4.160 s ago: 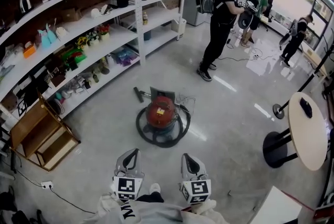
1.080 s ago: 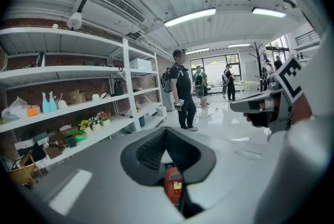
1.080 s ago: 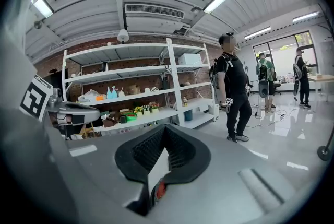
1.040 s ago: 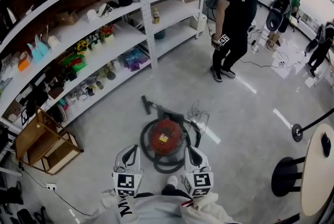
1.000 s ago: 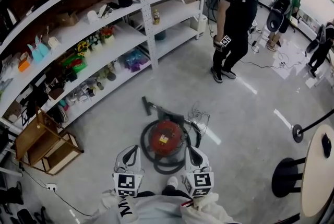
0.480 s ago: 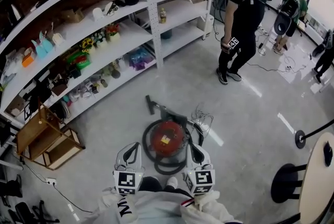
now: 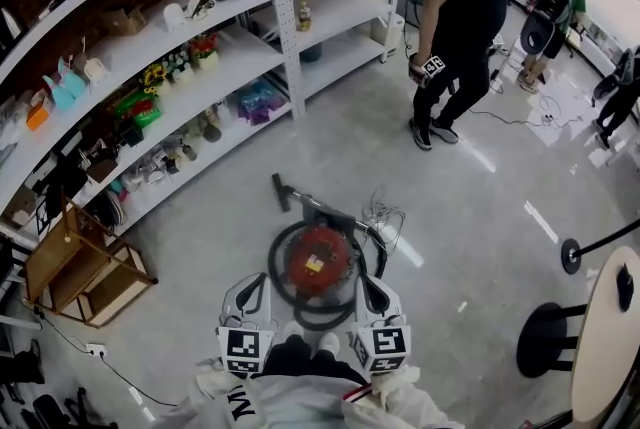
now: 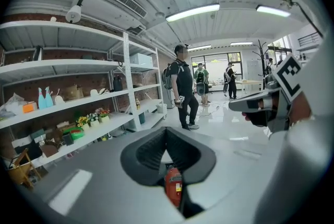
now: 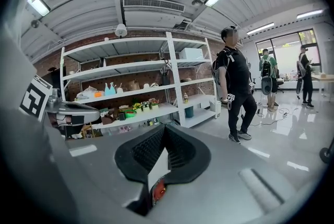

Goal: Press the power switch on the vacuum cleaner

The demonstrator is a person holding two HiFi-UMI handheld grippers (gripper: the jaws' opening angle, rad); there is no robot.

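Down on the floor, the vacuum (image 7: 318, 262) sits just ahead of the person's shoes (image 7: 326, 342), a round red drum with a pale label on its top. A black hose (image 7: 283, 289) loops round it, touching its sides, and runs out to a nozzle (image 7: 282, 190) lying farther off. A loose white cord (image 7: 386, 214) lies just beside it on the right. The switch cannot be picked out on the drum from any view.

The left gripper (image 7: 250, 297) and right gripper (image 7: 371, 295) hang side by side at the drum's near edge in the head view, held well above it and touching nothing. Each has its jaws drawn together at the tips with nothing between them. In each gripper's own view only a sliver of red shows below the closed tips.

Judging by this, the task is at the approach: the person stands over the vacuum and the press is not yet begun. The next move likely calls for finding the switch on the drum, bending down, and bringing one closed tip straight onto it without snagging the hose.

Farther out stand white shelves (image 7: 200, 57) full of small goods, a wooden crate (image 7: 75, 267) at the left, and a bystander (image 7: 455, 27) beyond
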